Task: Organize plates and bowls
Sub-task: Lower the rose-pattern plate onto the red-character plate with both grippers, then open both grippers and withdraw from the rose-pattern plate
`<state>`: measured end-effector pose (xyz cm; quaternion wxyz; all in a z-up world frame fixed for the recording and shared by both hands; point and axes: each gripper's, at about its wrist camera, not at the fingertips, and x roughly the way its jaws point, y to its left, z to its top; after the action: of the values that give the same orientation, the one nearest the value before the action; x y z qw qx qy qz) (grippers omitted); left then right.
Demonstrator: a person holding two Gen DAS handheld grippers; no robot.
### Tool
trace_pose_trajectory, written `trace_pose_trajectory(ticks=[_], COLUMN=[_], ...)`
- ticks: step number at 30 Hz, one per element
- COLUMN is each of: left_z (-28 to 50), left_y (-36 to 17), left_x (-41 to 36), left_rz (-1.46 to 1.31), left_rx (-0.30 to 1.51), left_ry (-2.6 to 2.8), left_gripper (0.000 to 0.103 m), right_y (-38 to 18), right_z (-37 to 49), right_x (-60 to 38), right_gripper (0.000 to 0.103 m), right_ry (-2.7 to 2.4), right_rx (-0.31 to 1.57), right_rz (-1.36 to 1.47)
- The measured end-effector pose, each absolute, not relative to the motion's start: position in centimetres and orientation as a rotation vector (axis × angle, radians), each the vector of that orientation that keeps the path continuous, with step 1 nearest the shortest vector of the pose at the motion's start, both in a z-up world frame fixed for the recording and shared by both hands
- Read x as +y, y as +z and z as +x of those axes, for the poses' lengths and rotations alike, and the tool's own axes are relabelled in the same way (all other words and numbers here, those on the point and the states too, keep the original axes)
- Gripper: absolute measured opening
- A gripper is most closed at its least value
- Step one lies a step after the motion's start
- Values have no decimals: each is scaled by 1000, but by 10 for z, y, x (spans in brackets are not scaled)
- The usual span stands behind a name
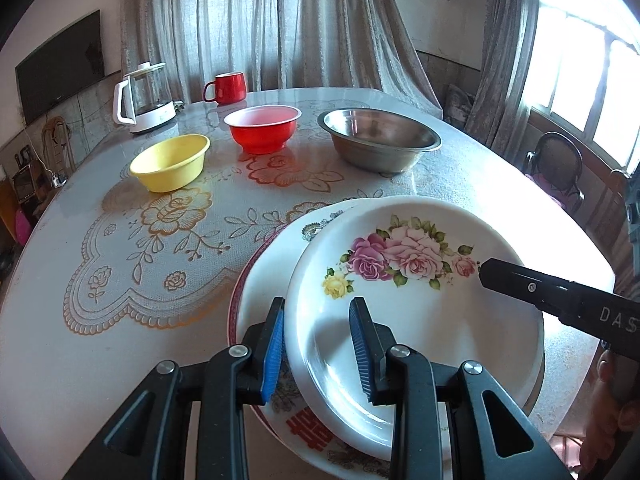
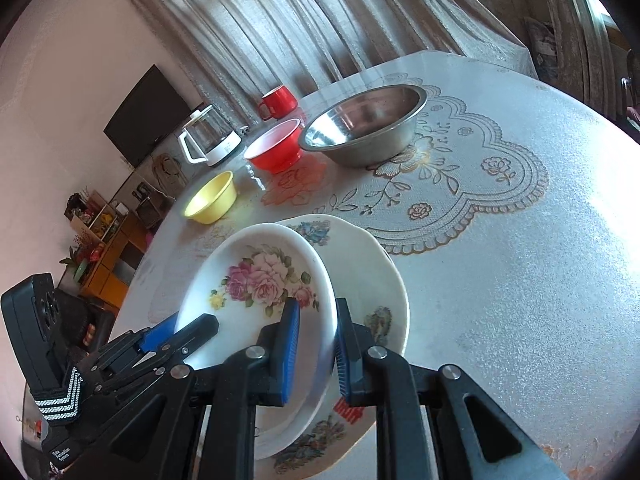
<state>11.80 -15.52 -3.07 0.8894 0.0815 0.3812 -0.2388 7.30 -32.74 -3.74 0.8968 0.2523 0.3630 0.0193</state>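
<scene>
A white plate with pink roses [image 1: 416,280] [image 2: 256,292] lies tilted on top of a larger patterned plate [image 1: 276,276] [image 2: 368,280] with a red character at the table's near edge. My left gripper [image 1: 318,350] straddles the rose plate's near-left rim, jaws open with a gap around the rim. My right gripper [image 2: 318,354] straddles its right rim, jaws open too. Further back stand a yellow bowl [image 1: 170,162] [image 2: 212,198], a red bowl [image 1: 262,128] [image 2: 276,150] and a steel bowl [image 1: 380,142] [image 2: 366,128].
A glass kettle [image 1: 142,98] [image 2: 210,138] and a red mug [image 1: 226,88] [image 2: 278,102] stand at the table's far edge. The round table [image 1: 80,240] [image 2: 520,280] has a lace-pattern cover. A chair [image 1: 556,168] stands at the right by the window.
</scene>
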Motion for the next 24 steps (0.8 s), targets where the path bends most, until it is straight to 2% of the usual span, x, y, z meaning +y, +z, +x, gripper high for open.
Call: trace_pose_trajectory(ticks=[19, 21, 24], left_z=[120, 121, 121], left_y=[-31, -31, -31], left_x=[-161, -162, -162], left_rz=[242, 248, 254], left_rx=[768, 773, 772], left_ry=[-497, -499, -500], left_gripper=[31, 32, 32], right_y=[-37, -32, -26], right_z=[84, 84, 83], right_x=[-318, -315, -313], right_gripper=[18, 25, 25], right_ry=[7, -6, -20], right_rx=[855, 866, 868], right_rz=[393, 355, 307])
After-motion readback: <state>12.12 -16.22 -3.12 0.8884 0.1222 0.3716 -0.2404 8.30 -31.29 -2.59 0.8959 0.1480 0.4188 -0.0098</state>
